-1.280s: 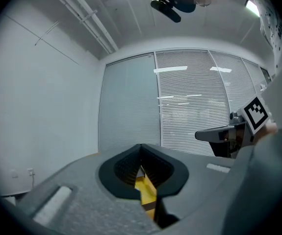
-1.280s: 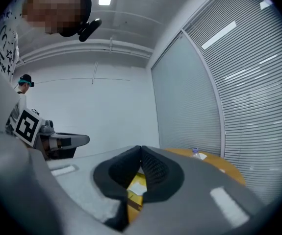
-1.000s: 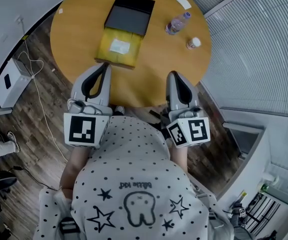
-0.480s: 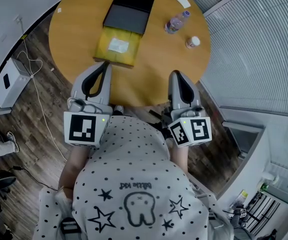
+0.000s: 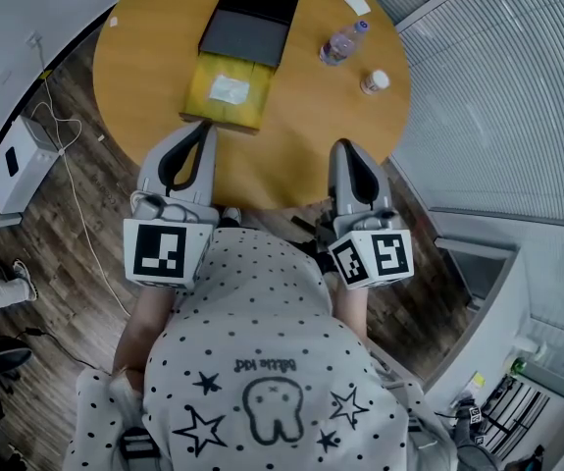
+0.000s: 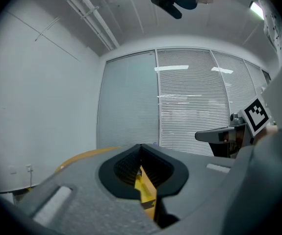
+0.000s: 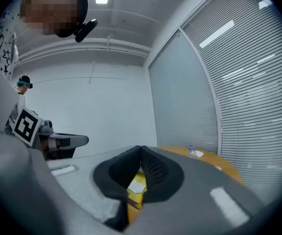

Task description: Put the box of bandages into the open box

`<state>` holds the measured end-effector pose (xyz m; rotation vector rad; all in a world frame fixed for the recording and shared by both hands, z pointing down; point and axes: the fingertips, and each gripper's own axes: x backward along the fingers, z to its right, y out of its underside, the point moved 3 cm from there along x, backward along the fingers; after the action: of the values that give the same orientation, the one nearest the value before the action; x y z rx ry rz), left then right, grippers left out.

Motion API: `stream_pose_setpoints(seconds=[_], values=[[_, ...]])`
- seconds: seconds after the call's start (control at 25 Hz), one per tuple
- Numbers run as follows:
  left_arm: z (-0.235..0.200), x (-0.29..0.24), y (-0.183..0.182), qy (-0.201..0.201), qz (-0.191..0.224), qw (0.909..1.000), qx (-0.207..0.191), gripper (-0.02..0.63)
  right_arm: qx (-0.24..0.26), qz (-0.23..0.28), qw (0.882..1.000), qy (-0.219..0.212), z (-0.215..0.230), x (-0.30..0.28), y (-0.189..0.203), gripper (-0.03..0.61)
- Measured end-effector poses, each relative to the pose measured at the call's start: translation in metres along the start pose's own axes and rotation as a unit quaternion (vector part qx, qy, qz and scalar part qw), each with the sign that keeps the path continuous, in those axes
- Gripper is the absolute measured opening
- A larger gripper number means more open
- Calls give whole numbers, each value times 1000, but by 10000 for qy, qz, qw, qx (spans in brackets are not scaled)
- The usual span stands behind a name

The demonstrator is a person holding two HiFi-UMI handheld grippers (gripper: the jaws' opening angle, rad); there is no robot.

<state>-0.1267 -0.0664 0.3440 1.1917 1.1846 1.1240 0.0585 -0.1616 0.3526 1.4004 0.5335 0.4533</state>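
Near table edge, left gripper and right gripper sat level, both with jaws pinched together and empty, likely parked. Beyond them the open box, lid flipped back for access, held a white packet, probably the bandages. Another white item lay at the far edge; couldn't tell what.

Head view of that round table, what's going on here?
A person stands at a round wooden table, a left gripper and a right gripper held level at its near edge, fingers of both together and empty. Ahead of the left gripper sits an open box, yellow inside with a black lid, and a small white item lies in it. A water bottle, a small white container and a flat white packet lie to the right. Nothing is being handled.
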Motion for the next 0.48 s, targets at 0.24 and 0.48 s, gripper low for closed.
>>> stream_pose_setpoints(seconds=[0.24, 0.48], values=[[2, -7, -3, 130, -21, 9999, -85, 9, 6, -21, 10000, -6, 1, -1, 0, 4], [2, -13, 6, 223, -240, 9994, -106, 10, -3, -35, 10000, 20, 3, 0, 1, 5]])
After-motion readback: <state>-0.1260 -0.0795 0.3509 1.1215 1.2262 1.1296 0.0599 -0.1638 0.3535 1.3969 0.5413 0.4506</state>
